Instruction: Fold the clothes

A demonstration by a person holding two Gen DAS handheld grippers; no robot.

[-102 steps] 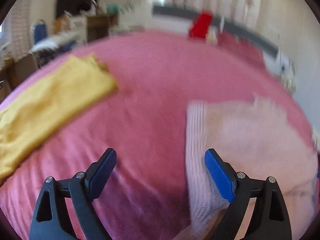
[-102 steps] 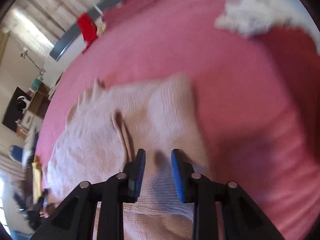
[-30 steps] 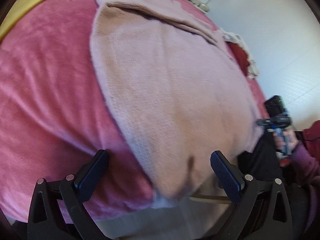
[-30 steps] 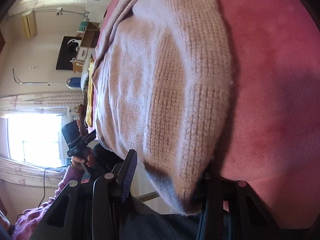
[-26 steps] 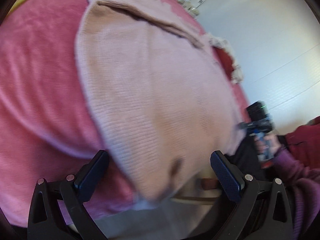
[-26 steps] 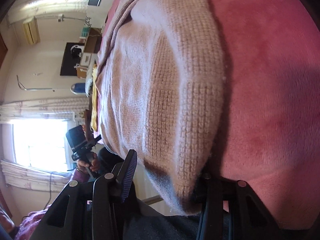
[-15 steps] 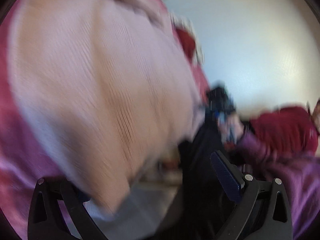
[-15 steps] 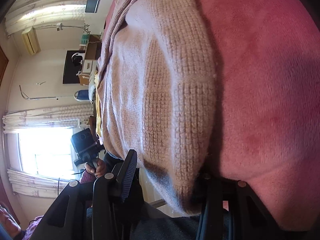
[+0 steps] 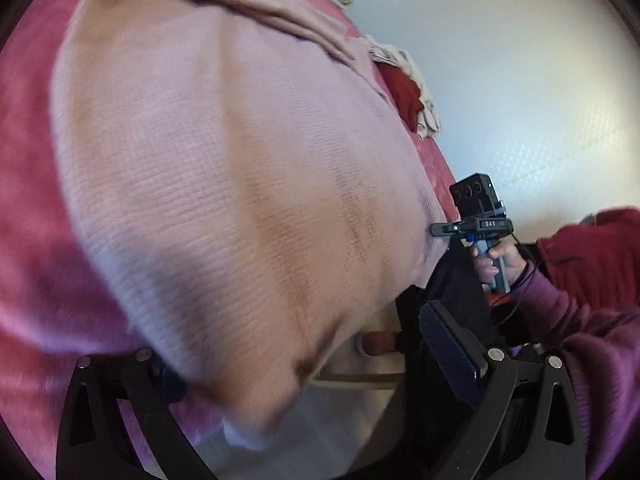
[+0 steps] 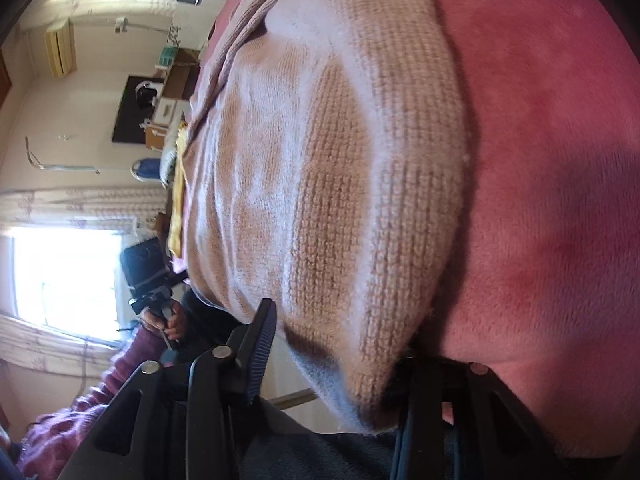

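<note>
My left handheld gripper (image 9: 304, 372) is a matte black plastic frame with triangular cut-outs and round silver screw heads on each arm. Its finger pads (image 9: 448, 360) are dark blue and finely ribbed; only the one at five o'clock shows in the left wrist view. My right handheld gripper (image 10: 336, 352) has the same black frame, silver screws and a ribbed dark blue pad. Seen from the left camera at three o'clock, it carries a black boxy camera with small lenses, a white "DAS" label and a thin black cable. I wear a purple knitted sleeve (image 9: 580, 344) and a dark red top.
</note>
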